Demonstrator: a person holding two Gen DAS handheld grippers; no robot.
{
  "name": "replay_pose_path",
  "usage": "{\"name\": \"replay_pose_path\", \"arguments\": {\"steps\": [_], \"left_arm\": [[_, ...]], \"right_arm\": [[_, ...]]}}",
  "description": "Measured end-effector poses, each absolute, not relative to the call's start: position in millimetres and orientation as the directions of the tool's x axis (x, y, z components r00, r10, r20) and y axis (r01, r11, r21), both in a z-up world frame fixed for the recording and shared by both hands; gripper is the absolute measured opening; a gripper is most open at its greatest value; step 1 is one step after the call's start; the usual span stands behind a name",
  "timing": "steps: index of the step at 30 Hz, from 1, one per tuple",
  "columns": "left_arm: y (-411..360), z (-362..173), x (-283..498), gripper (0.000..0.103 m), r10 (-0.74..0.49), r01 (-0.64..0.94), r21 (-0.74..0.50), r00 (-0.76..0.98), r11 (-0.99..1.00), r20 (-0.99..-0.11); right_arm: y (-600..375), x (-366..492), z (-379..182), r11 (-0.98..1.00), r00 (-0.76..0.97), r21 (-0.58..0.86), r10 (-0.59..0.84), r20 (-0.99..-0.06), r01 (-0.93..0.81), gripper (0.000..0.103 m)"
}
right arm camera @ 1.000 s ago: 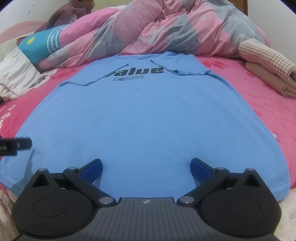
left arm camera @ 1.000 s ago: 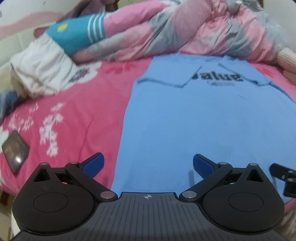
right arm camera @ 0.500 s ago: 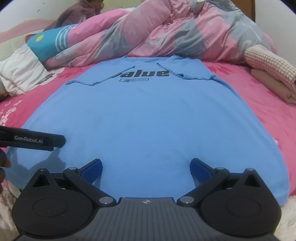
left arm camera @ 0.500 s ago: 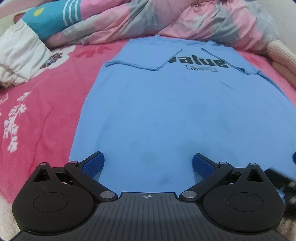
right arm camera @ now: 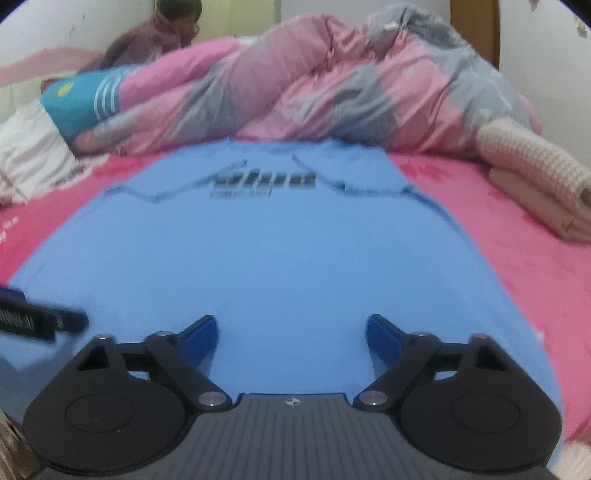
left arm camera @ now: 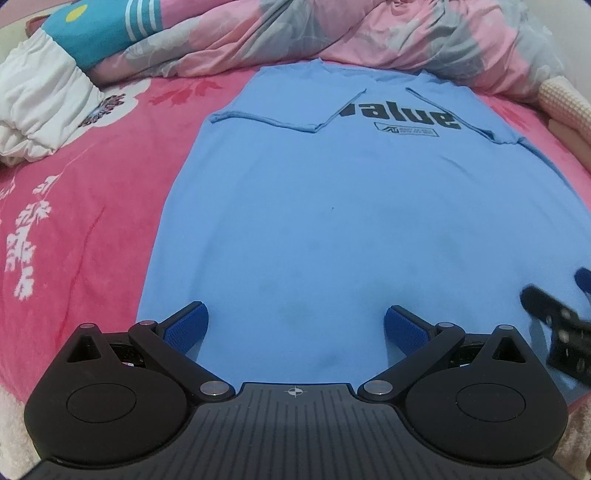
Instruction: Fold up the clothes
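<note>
A light blue T-shirt (left arm camera: 351,206) with black "value" lettering lies flat on the pink bed, both sleeves folded in over the chest; it also shows in the right wrist view (right arm camera: 280,258). My left gripper (left arm camera: 295,328) is open and empty, just above the shirt's bottom hem on its left half. My right gripper (right arm camera: 291,338) is open and empty over the hem on the right half. The right gripper's finger shows at the right edge of the left wrist view (left arm camera: 554,321). The left gripper shows at the left edge of the right wrist view (right arm camera: 37,319).
A pink floral bedsheet (left arm camera: 85,206) lies under the shirt. A rumpled pink and grey duvet (right arm camera: 332,88) lies along the back. A white bundle (left arm camera: 37,107) and teal pillow (left arm camera: 99,33) lie back left. Folded beige clothes and a knit piece (right arm camera: 535,184) lie at right.
My left gripper has swung right, from the shirt's left edge onto the hem. My right gripper has moved slightly closer to the hem, and its jaws have narrowed a little.
</note>
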State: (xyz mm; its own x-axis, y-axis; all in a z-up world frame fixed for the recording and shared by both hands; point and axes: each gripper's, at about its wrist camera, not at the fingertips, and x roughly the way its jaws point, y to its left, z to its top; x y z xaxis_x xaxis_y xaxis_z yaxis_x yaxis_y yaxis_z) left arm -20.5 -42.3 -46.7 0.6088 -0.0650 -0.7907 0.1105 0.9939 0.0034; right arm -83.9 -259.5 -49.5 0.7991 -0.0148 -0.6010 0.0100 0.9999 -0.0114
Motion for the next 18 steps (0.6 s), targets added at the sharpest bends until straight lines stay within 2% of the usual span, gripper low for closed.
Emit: {"name": "replay_pose_path", "arguments": {"steps": [8,11,14,18], "left_arm": [[-41.2,-47.2,-20.6,0.103,-0.068,0.113,0.002,0.610,0.994,-0.790],[-41.3,-47.7,-21.0,0.103,-0.068,0.114,0.002,0.611,0.993,-0.789],[-41.7,-47.8,-21.1,0.103,-0.067,0.113,0.002,0.610,0.994,-0.790],[-41.7,-47.3,-20.6,0.103,-0.069,0.113,0.001,0.606,0.994,-0.792]], "right_arm": [[-266.6,-125.1,-52.5,1.000,0.789,-0.006,-0.023,-0.614,0.024,0.087],[-268.3,-137.1,-50.2,0.999,0.782,-0.009,-0.033,-0.622,0.035,0.083],[-272.1,-143.8,-46.2,0.999,0.774,-0.005,-0.038,-0.632,0.046,0.074],[-276.4,-148.8,-38.6,0.998,0.771,-0.001,-0.045,-0.636,0.057,0.056]]}}
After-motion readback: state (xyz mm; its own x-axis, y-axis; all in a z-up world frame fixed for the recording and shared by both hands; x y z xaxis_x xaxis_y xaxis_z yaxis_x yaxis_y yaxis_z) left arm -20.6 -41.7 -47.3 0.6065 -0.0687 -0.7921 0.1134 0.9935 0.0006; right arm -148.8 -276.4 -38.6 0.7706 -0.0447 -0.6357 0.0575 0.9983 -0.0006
